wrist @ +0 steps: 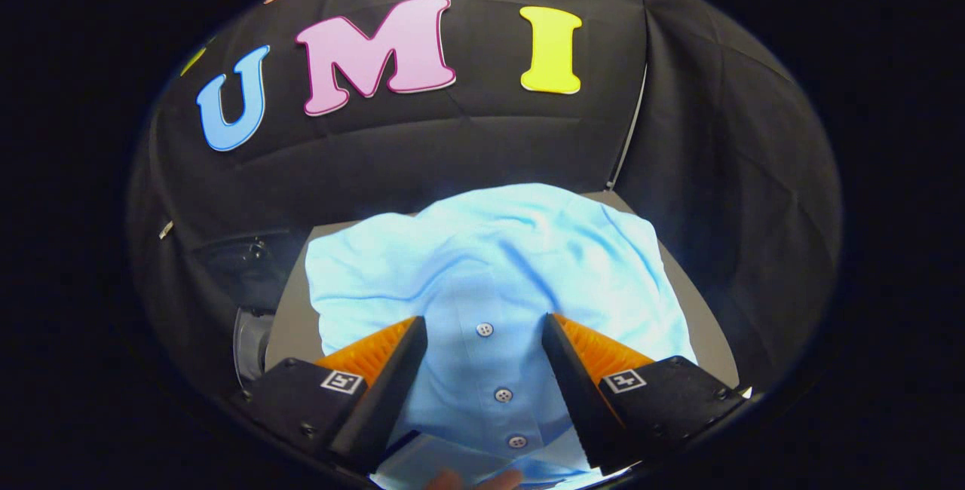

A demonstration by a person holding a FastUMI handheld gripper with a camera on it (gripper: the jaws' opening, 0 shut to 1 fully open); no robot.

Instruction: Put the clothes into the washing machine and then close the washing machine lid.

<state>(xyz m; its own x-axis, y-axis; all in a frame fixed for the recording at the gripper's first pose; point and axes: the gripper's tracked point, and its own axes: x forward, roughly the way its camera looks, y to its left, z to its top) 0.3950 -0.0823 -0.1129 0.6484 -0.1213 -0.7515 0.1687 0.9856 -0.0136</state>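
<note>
Between the two fingers of the gripper (482, 332) lies a light blue cotton shirt with small white buttons (482, 279). The fingers stand wide apart. One is on the left of the button strip and one is on the right. I cannot tell if they touch the cloth yet, but they do not squeeze it.

The shirt is spread in a soft, wrinkly heap on a flat grey table top (290, 316). It starts right under the fingers and runs to the far side of the table. The row of buttons goes from near to far, straight down the gap between the fingers. So the long line of the shirt points the same way as the gripper.

At the left, just past the table edge, sits a dark round thing with a grey rim (252, 339). It may be the washing machine, but it is too dim to be sure.

I think the grab comes next. The fingers would need to dip and pinch the button strip. The thin cloth may slip or hang down.
</note>
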